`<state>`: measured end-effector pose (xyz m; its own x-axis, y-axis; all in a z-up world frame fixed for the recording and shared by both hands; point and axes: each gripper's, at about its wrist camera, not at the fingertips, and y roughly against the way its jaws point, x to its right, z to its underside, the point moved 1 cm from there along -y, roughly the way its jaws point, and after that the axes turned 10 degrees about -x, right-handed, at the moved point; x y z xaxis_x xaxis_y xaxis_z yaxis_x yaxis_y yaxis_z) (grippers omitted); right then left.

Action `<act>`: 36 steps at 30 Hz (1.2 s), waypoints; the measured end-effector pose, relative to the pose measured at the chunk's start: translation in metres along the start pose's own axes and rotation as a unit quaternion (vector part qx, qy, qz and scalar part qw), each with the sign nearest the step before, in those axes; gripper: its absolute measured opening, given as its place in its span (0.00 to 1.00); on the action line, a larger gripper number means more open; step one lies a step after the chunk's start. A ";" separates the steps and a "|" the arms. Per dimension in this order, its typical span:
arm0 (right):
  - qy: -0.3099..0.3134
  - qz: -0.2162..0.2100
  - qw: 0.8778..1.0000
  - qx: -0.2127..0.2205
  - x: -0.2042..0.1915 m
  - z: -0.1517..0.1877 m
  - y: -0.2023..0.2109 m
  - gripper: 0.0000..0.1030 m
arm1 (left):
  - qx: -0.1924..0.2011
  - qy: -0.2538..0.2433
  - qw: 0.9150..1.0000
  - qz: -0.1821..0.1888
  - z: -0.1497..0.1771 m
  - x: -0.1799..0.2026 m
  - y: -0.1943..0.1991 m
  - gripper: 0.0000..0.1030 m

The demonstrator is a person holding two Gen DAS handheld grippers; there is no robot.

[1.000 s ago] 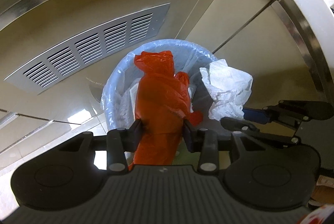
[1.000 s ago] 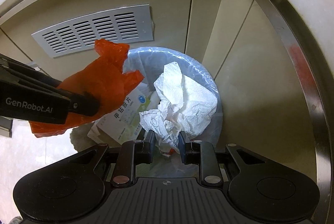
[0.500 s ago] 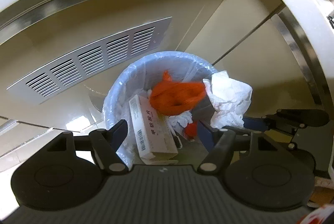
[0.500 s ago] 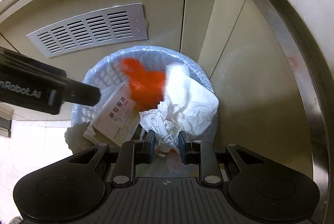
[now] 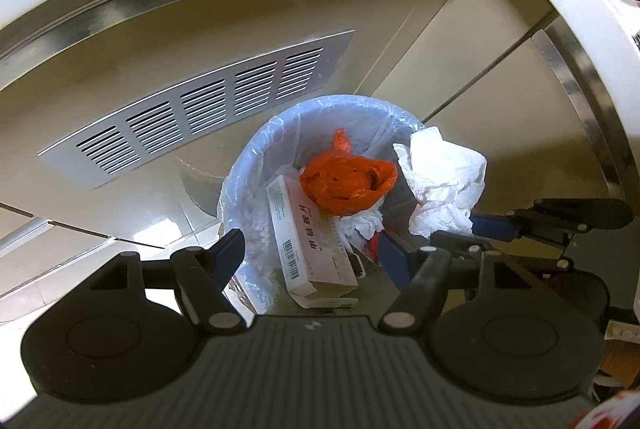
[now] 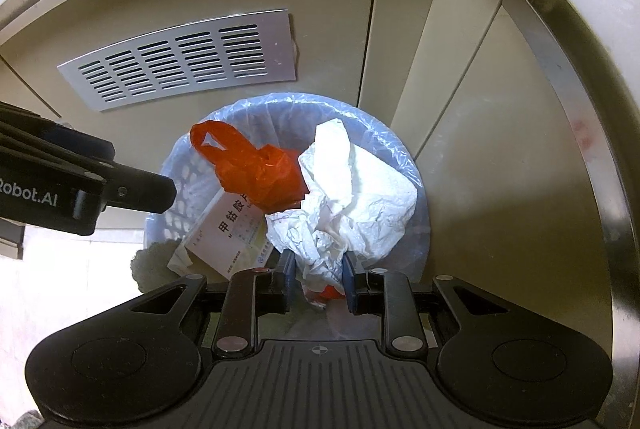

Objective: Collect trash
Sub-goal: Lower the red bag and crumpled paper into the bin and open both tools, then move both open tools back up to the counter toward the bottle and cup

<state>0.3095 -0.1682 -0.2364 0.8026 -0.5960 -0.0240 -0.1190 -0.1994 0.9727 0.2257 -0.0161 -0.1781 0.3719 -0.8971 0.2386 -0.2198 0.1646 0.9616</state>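
Left tongs (image 5: 316,253) hang wide open over the lined trash bin (image 5: 256,165), nothing between them. The orange plastic bag (image 5: 348,185) sits inside the bin, on top of a white medicine box (image 5: 304,241). Right tongs (image 6: 319,271) are clamped on a crumpled white paper towel (image 6: 352,197) just above the bin.

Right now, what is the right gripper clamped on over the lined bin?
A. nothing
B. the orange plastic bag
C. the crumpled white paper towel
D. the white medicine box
C: in the right wrist view the right gripper pinches the crumpled white paper towel above the lined bin, while the orange plastic bag and white medicine box lie loose inside.
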 end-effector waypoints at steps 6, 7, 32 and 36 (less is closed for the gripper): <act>-0.007 -0.001 1.000 0.003 0.000 -0.001 0.000 0.24 | 0.000 -0.003 1.000 -0.001 0.001 -0.002 0.001 0.68; -0.008 -0.003 1.000 0.005 0.001 -0.001 0.000 0.24 | 0.000 -0.002 1.000 -0.002 0.002 -0.003 0.001 0.68; -0.018 -0.011 1.000 0.013 -0.008 0.004 0.004 0.54 | 0.011 0.001 1.000 -0.003 0.012 -0.011 0.014 0.68; -0.016 -0.008 1.000 0.019 -0.012 0.006 0.011 0.54 | 0.018 -0.002 1.000 0.000 0.015 -0.010 0.019 0.68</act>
<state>0.2952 -0.1677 -0.2264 0.7852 -0.6173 -0.0477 -0.1289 -0.2384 0.9626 0.2040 -0.0101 -0.1641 0.3680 -0.8989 0.2376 -0.2516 0.1497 0.9562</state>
